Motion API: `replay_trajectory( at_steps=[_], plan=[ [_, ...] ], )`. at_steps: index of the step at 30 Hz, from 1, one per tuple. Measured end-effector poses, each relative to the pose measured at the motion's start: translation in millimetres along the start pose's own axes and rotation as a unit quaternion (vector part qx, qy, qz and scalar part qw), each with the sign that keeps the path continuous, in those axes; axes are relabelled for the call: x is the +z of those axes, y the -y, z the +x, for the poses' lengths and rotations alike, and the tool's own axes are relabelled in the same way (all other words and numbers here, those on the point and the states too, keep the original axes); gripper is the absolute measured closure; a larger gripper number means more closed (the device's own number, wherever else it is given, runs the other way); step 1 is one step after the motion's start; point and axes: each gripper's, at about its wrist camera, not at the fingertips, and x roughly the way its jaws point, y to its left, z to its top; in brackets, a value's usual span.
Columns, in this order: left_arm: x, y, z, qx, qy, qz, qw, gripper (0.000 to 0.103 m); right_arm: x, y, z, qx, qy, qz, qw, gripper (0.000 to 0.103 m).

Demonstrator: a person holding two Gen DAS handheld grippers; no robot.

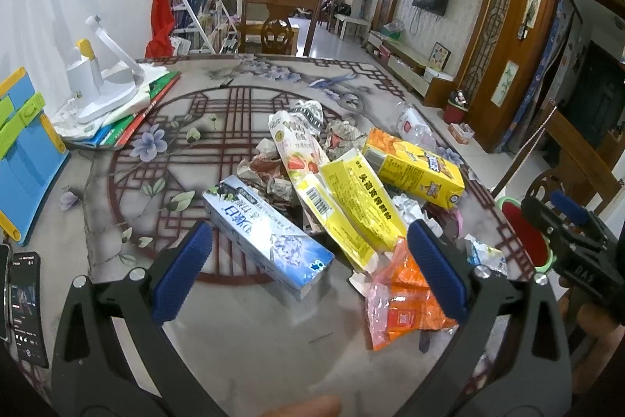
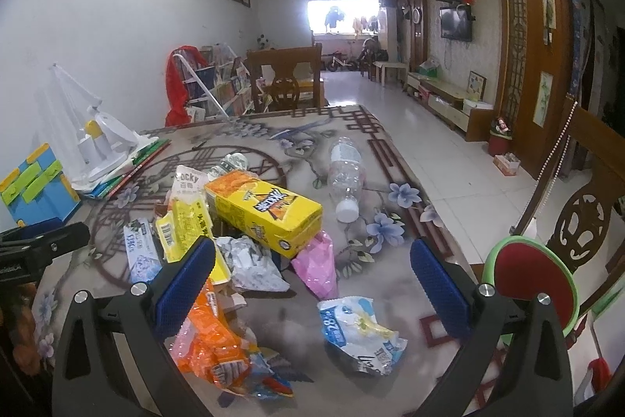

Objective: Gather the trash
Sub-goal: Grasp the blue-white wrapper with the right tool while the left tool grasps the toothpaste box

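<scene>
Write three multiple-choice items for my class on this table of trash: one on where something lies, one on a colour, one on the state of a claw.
1. Where does the clear plastic bottle lie?
A. On its side on the table, beyond the yellow box
B. Upright on the floor
C. Inside the red bin

2. What colour are the pads on the claws?
A. Green
B. Blue
C. White

3. In what state is the left claw?
A. Shut on the toothpaste box
B. Shut on nothing
C. Open, holding nothing

Answers: 1 A, the bottle rests flat on the patterned table past the yellow box; 2 B, the pads show blue in both views; 3 C, its jaws stand wide apart over the toothpaste box without gripping it.
</scene>
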Motion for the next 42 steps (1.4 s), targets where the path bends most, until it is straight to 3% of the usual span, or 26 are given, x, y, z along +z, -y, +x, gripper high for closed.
replay_trajectory(
  at_steps=[9,18,23,37,42],
  plan=[
    [-0.5,-18.0,26.0,0.004,-0.065,-0.047,0.9968,0.005,-3.7,26.2,16.5,-0.027,-0.045,0.018,0.998,0.007],
    [-4.1,-24.0,67.9,0.006,-0.122,-0.07,0.9901,0.005,-24.0,42.4,57.5,-0.029,-0.142,0.02,0.989,0.007],
    [-3.2,-31.5,86.3,0.009,-0.141,-0.094,0.9855,0.005,-35.1,35.7,74.4,-0.031,-0.18,-0.009,0.983,0.007],
    [-6.6,-61.1,129.2,0.038,-0.174,-0.196,0.9642,0.005,-45.5,28.9,98.7,-0.031,-0.211,-0.038,0.976,0.007],
    [-4.6,-61.7,132.4,0.062,-0.163,-0.212,0.9616,0.008,-48.3,34.9,105.2,-0.033,-0.219,-0.032,0.975,0.011]
  ],
)
